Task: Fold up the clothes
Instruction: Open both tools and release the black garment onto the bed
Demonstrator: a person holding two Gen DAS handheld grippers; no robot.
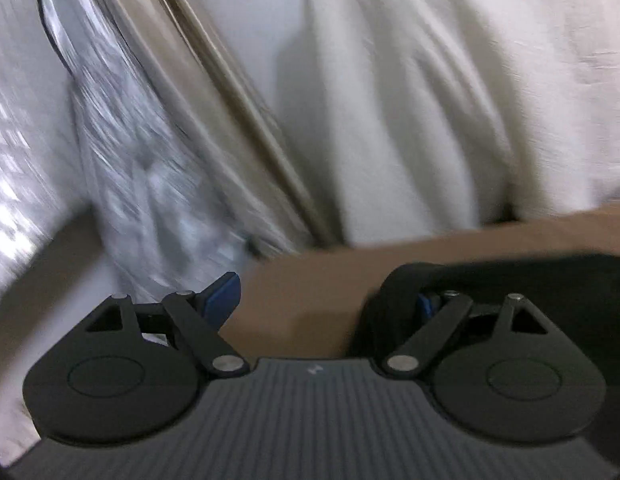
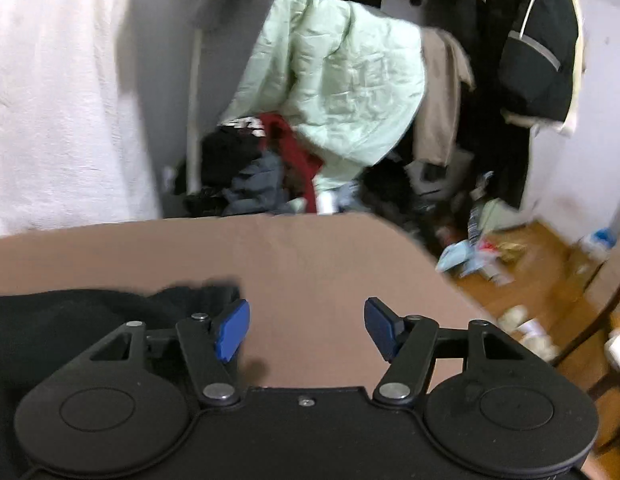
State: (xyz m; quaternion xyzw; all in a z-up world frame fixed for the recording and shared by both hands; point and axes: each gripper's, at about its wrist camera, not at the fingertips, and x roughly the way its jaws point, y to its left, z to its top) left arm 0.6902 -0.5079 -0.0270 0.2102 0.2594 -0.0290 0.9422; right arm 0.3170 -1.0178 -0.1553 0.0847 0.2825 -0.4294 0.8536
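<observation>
The flat brown cardboard-coloured table surface (image 2: 310, 264) fills the foreground of both views, with a heap of hanging and piled clothes behind it. On it lies the task's thing, a black soft knit garment (image 2: 70, 328), spread along the left side of the right wrist view and bunched at the right in the left wrist view. It looks light, limp and prone to sagging, so a pinch at a hem edge or corner should serve best. The right gripper (image 2: 306, 330) stands wide, nothing between its blue pads. The left gripper (image 1: 321, 304) is also spread wide, the cloth draped over one finger, not pinched.
</observation>
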